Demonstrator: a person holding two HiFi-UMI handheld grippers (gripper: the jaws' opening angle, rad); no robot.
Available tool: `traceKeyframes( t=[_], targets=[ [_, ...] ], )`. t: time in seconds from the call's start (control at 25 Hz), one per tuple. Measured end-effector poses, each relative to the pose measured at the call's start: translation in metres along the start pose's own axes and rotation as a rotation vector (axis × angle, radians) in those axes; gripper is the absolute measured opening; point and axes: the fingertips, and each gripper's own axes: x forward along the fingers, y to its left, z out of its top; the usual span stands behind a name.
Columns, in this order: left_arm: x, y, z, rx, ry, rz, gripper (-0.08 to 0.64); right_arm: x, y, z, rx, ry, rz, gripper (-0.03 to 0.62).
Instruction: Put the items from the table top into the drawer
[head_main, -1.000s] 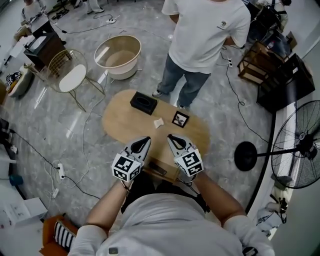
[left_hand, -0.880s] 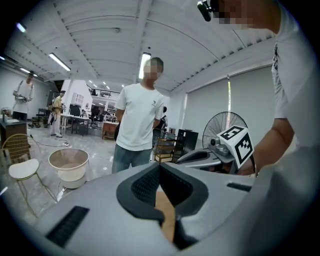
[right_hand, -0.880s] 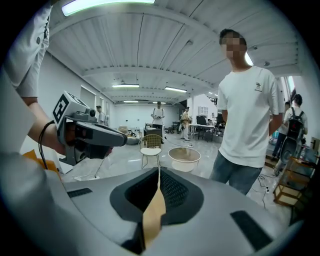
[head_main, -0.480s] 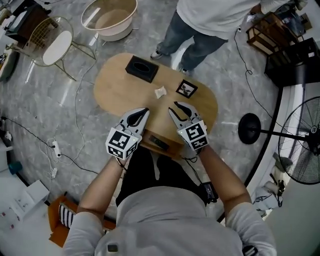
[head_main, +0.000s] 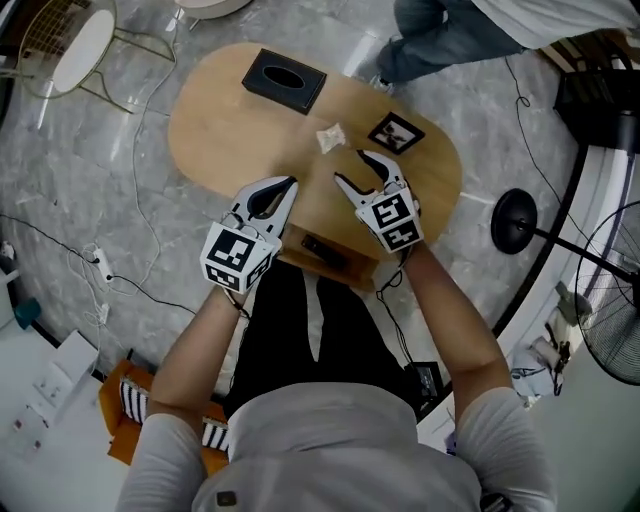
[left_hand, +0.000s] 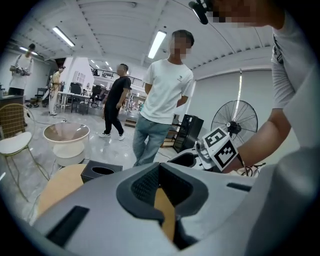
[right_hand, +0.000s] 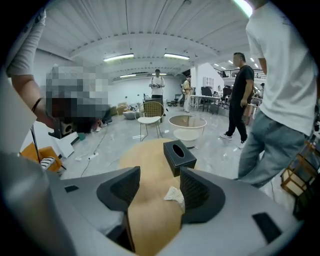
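The right gripper (head_main: 352, 168) hangs over the near part of the oval wooden surface (head_main: 220, 130), pointing down and away from the person. Its jaws stand wide apart and have just been opening. No pad presses on anything. A small crumpled white paper (right_hand: 175, 194) lies on the surface just ahead of this gripper. In the right gripper view the paper sits in the gap between the jaws, closer to the right jaw, and I cannot tell if it touches that pad. A black tissue box (head_main: 285, 80) stands farther ahead of this gripper, beyond the paper. A black-framed marker card (head_main: 394, 132) lies flat near the gripper's tips, on its right side.

The left gripper (head_main: 288, 186) is to the left of the right one, also over the near part of the surface. Its jaws are together, with only a thin slit between them, and they hold nothing. The tissue box is well ahead of it.

The drawer (head_main: 330, 262) shows under the near edge of the surface, behind the tips of both grippers and between the two forearms. It has a dark handle on its front. I cannot tell if it is pulled out.

A person in jeans and a white shirt (right_hand: 280, 125) stands beyond the surface, on the right gripper's right side.
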Motion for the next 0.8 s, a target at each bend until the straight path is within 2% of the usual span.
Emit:
traceKeyframes(
  t=[0.28, 0.64, 0.8],
  targets=[
    [0.033, 0.041, -0.054, -0.043, 0.043, -0.004, 0.009, 0.08, -0.016, -0.057, 0.077, 0.084, 0.001, 0.278],
    [0.07, 0.077, -0.12, -0.099, 0.104, -0.022, 0.009, 0.171, -0.046, -0.126, 0.215, 0.172, -0.063, 0.299],
    [0.081, 0.089, -0.141, -0.108, 0.121, -0.036, 0.009, 0.203, -0.063, -0.143, 0.248, 0.197, -0.126, 0.308]
  ],
)
